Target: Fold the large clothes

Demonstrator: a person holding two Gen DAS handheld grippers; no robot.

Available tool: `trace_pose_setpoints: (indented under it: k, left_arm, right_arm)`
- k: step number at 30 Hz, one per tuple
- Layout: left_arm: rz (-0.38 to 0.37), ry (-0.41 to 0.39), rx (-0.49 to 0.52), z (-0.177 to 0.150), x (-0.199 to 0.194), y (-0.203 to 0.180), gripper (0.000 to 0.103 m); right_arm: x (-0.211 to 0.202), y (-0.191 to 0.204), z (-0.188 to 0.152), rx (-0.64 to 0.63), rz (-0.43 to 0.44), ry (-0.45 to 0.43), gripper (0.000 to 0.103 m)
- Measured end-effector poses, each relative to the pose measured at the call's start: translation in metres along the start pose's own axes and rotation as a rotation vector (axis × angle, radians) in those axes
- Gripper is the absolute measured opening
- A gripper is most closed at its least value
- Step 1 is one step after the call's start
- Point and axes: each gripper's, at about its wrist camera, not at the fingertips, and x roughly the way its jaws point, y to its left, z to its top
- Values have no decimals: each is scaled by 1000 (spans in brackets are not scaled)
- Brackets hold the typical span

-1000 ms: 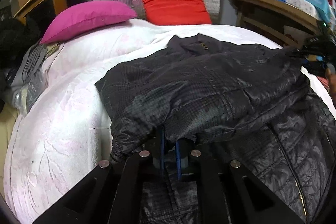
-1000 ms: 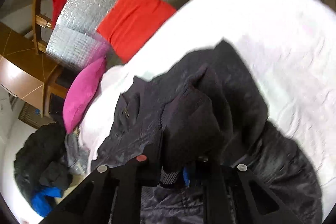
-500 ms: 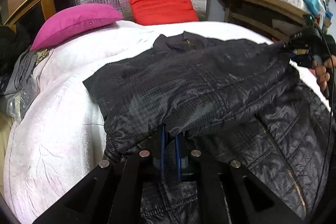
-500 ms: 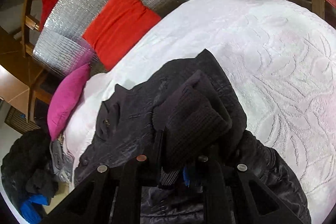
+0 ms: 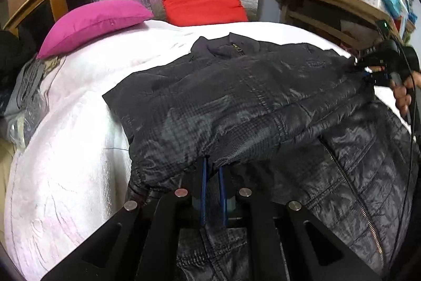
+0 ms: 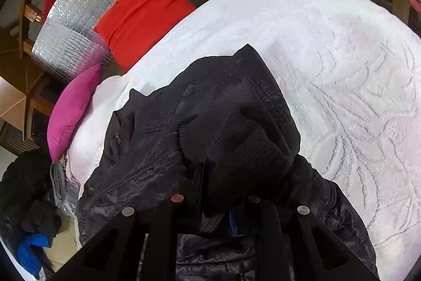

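Our two grippers pinching the jacket on the bed

Left gripper (image 5: 212, 170) clamps the jacket (image 5: 250, 102) hem at lower centre; right gripper (image 6: 215, 202) grips its knit cuff (image 6: 236, 149) over the bed (image 6: 342, 57).

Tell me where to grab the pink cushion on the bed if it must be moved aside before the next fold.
Take the pink cushion by its tapered corner nearest the black quilted jacket, coming in from the jacket side over the white bedspread. That corner looks thin enough for a gripper; the plump middle probably is not. Both grippers are shut on the jacket, so one must let go first.
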Motion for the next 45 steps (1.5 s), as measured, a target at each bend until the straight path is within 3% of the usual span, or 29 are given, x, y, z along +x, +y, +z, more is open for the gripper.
trace_pose_setpoints:
  k: [13, 19, 28, 31, 33, 34, 38, 41, 45]
  left_arm:
    - [-30, 7, -10, -9, -10, -1, 9]
    - [-39, 24, -16, -10, -12, -1, 9]
    - [-133, -123, -67, 1, -56, 9, 10]
    - [-139, -164, -129, 7, -60, 19, 22]
    - [-115, -180, -178, 11, -56, 24, 39]
    - [-105, -182, -199, 12, -53, 27, 39]
    - [-47, -139, -294, 18, -30, 34, 42]
    - [-51, -45, -355, 18, -1, 35, 44]
    - [17, 60, -297, 16, 23, 19, 44]
  right_arm:
    - [-3, 7, -20, -63, -69, -84, 16]
    - [3, 3, -24, -101, -80, -80, 14]
    - [0, 1, -20, -129, -73, -22, 14]
    - [-1, 6, -23, -160, -99, -23, 14]
    - [-2, 6, -25, -164, -105, -23, 14]
    - [-3, 5, -26, -164, -106, -22, 14]
    - [-3, 5, -29, -173, -116, -23, 14]
    - [-1, 8, -28, -194, -143, -18, 14]
    - [6, 19, -23, -235, -206, -6, 14]
